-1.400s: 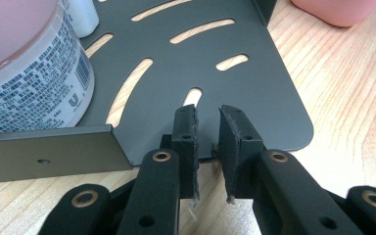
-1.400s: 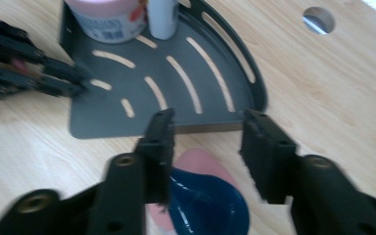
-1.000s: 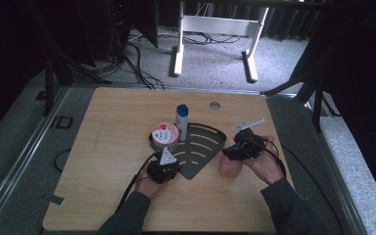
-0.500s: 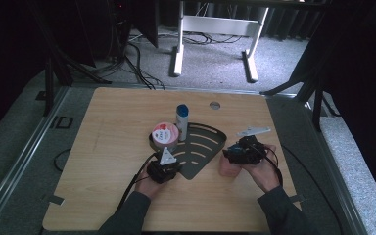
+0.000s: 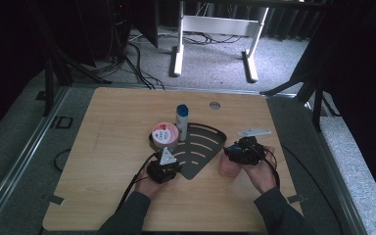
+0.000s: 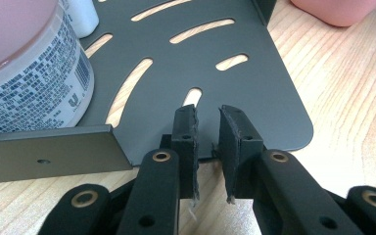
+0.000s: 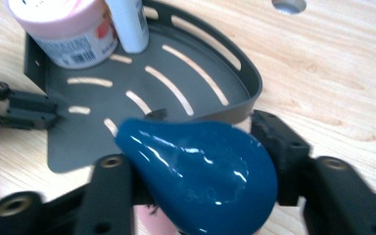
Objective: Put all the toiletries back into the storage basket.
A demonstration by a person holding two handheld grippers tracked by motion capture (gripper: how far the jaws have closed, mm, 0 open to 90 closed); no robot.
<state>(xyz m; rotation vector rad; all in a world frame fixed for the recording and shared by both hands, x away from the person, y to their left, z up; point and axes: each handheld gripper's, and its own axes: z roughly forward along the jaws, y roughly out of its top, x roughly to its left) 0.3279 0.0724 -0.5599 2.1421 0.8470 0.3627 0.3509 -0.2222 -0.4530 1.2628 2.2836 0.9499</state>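
pink bottle turned a little, not yet in the rack

pink bottle with the shiny blue cap sits in the right gripper. the jaws are shut on it, one on each side, just below the cap. the bottle is low over the wooden table, just beside the dark corner rack, at about 4 o'clock from the rack's middle.

what has changed in the last second is small. the right hand has turned a bit, so the grey plate on top of its gripper now lies flatter and points more toward 3 o'clock. the bottle has hardly shifted from its spot. i think the hand is lining the bottle up, not carrying it in yet.

the left gripper has stayed put at the rack's 6 o'clock corner. its jaws are close together with a thin gap and nothing between them. the tips are right at the rack's rim, maybe to keep it from sliding.

in the rack, a pink jar stands at 9 o'clock and a white tube at 11 o'clock. the side toward 3 o'clock is bare, so there is room for the bottle. it likely has to go up over the raised rim first.
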